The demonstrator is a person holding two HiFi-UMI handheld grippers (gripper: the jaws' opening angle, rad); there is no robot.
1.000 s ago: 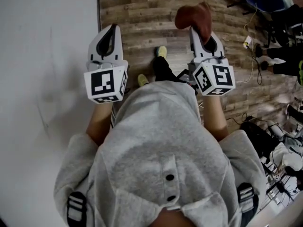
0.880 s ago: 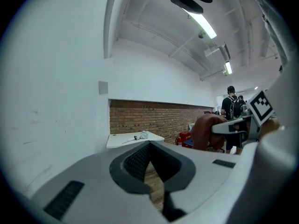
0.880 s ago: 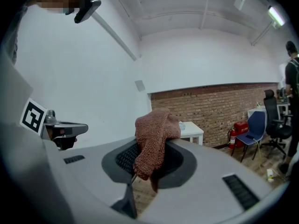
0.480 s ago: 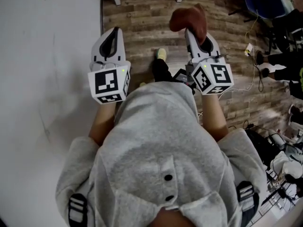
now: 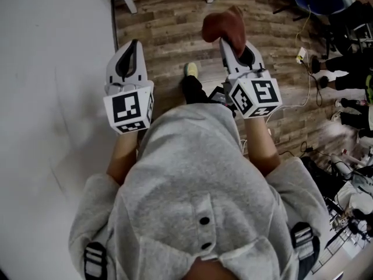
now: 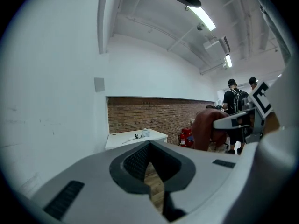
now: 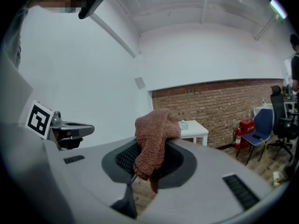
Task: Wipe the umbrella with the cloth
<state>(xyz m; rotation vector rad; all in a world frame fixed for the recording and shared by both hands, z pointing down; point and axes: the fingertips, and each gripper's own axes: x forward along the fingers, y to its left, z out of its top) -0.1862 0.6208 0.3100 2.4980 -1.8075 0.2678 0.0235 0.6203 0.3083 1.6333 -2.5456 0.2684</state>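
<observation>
The rust-brown knitted cloth (image 7: 152, 139) sits bunched at the tip of my right gripper (image 7: 140, 174), whose jaws are clamped on it, with a fold drooping over the front. My left gripper (image 5: 133, 43) is level beside it on its left, jaws pressed together with nothing between them. Brown wood-plank floor (image 5: 169, 22) lies beneath both, and a white wall (image 5: 52, 98) stands just off the left gripper's left side.

Light: ceiling tubes (image 6: 203, 16) overhead, bright, glaring white.
Head view: dimmer, floor (image 5: 169, 34) in shadow, right edge smeared.
Gripper views: fisheye bend, black corners, soft foreground.
</observation>
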